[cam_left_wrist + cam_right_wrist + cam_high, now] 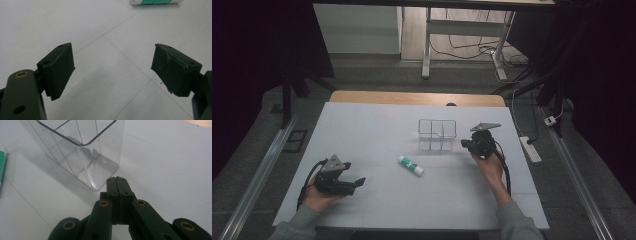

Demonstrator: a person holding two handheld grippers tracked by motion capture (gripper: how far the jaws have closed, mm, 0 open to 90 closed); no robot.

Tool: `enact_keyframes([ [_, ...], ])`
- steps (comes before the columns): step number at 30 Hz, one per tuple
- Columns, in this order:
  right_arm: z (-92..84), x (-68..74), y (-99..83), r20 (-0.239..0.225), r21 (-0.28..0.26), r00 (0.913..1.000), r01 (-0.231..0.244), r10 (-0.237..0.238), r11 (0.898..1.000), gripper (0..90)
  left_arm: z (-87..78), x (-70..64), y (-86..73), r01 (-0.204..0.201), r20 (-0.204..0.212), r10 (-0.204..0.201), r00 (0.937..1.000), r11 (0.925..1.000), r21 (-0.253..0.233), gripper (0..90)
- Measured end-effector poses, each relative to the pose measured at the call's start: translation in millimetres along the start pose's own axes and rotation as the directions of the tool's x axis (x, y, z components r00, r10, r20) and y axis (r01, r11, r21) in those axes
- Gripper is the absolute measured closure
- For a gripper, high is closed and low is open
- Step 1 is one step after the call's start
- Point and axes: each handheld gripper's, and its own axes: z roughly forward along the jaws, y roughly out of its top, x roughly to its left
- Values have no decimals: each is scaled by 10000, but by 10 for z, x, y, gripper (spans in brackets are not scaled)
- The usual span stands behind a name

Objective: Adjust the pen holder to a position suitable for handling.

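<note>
I am working two hand-held grippers over a white table [362, 130], and I judge the job to be at its opening step: getting a glue-stick-like tube into a clear box, with nothing picked up yet. The tube [411, 166] lies flat near the middle of the table, white with a green band and a white cap, slanting from ten o'clock to four o'clock in the high view. The clear plastic box [437, 134], open-topped and split by thin inner walls into compartments, stands upright just beyond the tube at about one o'clock from it, and looks empty. My right gripper [117, 181] sits at three o'clock of the box, very near its lower corner but, as far as I can tell, not touching it; its jaws are pressed fully together with nothing between them. My left gripper [112, 67] rests low at the table's eight o'clock, well apart from the tube, with its jaws spread wide and empty; in the left gripper view the tube [155, 2] shows at the top edge, at one o'clock. Next, I judge, the left gripper must travel to the tube, straddle its narrow body crosswise, and close gently, since a round tube may roll away.
</note>
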Motion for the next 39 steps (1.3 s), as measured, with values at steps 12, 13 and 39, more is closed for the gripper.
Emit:
enact_keyframes([
  [12, 139, 71, 50, -20, 242, 9996, 289, -289, 9993, 900, -5, -6, -3, -57, -44, 57, 10000, 10000, 29, 178],
  [13, 144, 72, 51, -24, 241, 9996, 288, -288, 9993, 900, -6, -6, -3, -61, -49, 61, 10000, 10000, 31, 179],
  [39, 270, 195, 155, 34, 154, 9984, 560, -560, 9983, 900, 12, -17, -4, -107, -53, 108, 9999, 9999, 98, 179],
])
